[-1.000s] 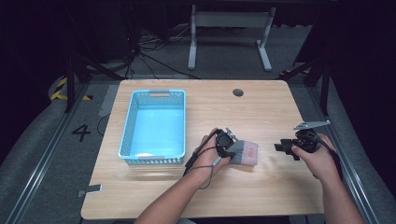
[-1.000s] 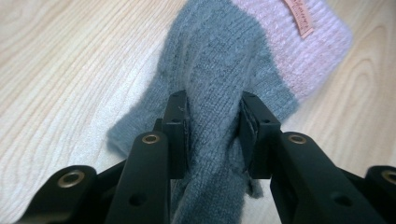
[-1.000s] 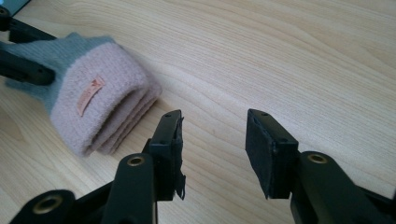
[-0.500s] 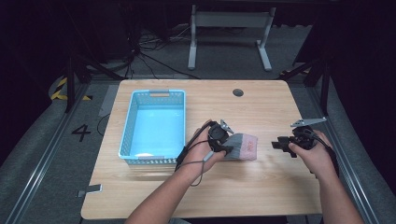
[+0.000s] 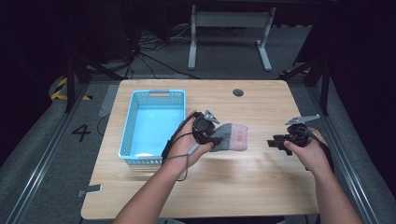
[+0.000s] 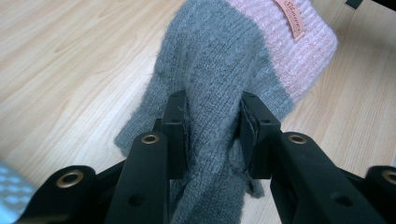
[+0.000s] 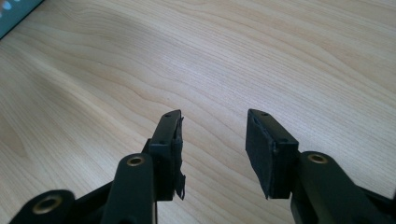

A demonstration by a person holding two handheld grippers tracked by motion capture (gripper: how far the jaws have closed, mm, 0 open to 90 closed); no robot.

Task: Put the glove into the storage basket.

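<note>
The left hand-held gripper (image 6: pixel 212 126) is clamped on a knitted grey and pink sock (image 6: pixel 243 65). In the left gripper view its two black jaws press in on a bunched fold of the grey part from either side, with the wool bulging up between them and spilling down below the pads. The pink ribbed end, with a small sewn label (image 6: pixel 290 18), lies farther off, on the wooden counter (image 6: pixel 70 60).

In the high view the left hand-held gripper (image 5: pixel 211 137) sits near the middle of the counter (image 5: pixel 261 186), just to the right of a light blue plastic basket (image 5: pixel 154 123). The sock (image 5: pixel 231 136) stretches from the jaws to the right, grey end at the gripper, pink end away from it, and lies on the wood, apart from the basket.

The right hand-held gripper (image 5: pixel 275 142) is held near the right edge of the counter, well apart from the sock. In the right gripper view its jaws stand wide apart (image 7: pixel 212 140) with bare wood grain between them; they grip nothing and touch nothing. A sliver of the basket's blue edge (image 7: pixel 14 11) shows in the top left corner of that view.
</note>
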